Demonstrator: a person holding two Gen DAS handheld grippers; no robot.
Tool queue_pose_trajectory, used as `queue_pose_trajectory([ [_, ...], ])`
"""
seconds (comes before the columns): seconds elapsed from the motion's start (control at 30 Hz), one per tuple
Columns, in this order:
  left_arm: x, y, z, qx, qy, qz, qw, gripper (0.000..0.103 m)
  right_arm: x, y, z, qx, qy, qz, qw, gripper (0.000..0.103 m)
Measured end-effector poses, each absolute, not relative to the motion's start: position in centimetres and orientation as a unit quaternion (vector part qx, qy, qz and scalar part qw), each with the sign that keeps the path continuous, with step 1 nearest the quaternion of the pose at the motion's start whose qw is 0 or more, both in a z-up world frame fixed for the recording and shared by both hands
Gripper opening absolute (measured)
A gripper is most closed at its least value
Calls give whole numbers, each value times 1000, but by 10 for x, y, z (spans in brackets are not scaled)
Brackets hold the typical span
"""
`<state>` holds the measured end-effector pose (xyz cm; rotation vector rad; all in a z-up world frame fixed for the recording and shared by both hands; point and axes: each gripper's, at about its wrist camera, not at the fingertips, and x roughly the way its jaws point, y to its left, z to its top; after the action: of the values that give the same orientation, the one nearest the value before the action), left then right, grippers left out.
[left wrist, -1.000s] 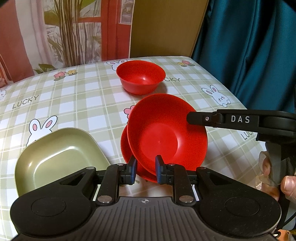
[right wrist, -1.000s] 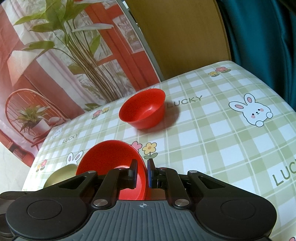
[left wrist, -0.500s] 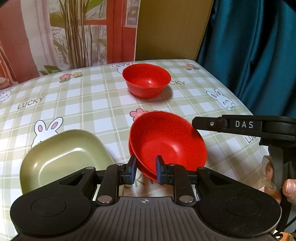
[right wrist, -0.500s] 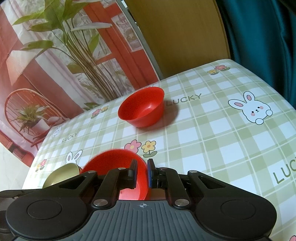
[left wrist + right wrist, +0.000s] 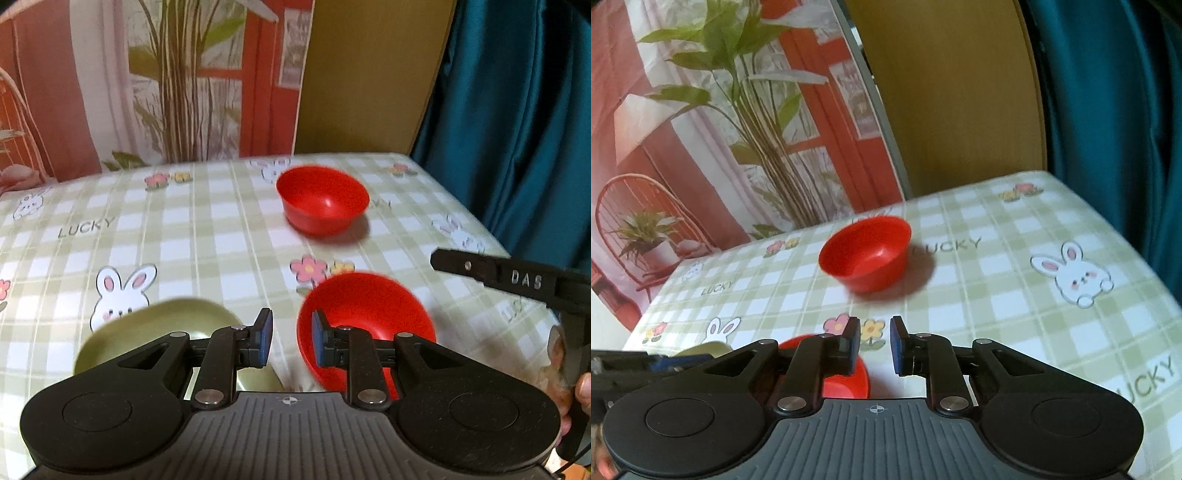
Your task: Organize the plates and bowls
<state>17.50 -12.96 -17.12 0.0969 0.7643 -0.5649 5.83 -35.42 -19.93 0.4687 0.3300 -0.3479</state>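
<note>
Plates red, stacked; red bowl, green dish hold nothing

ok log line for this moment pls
left hand-held gripper: open, empty | right hand-held gripper: open, empty | red plates: stacked on table | red bowl: far side | green dish: beside plates

Bowl at table's far end, plates nearer, square dish left of plates
</note>
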Motion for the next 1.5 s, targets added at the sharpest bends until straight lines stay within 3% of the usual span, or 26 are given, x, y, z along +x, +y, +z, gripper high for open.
queue_pose_trajectory([
  [0.17, 188, -132, -161, 45, 350, -271, 896, 24, 62, -361, -194, 213, 158, -178, 948, 19],
  [0.3, 200, -138, -157, 45, 327, -277, 902, 25, 69, -366, -189, 191, 159, -180, 952, 27],
  [0.47, 214, -141, -156, 26, 312, -282, 907, 31, 81, -378, -186, 186, 159, -173, 954, 27],
  [0.97, 284, -177, -177, 15, 320, -262, 910, 31, 135, -428, -196, 218, 164, -175, 946, 28],
  [1.5, 333, -215, -215, 15, 373, -303, 877, 31, 187, -450, -216, 249, 183, -161, 937, 14],
])
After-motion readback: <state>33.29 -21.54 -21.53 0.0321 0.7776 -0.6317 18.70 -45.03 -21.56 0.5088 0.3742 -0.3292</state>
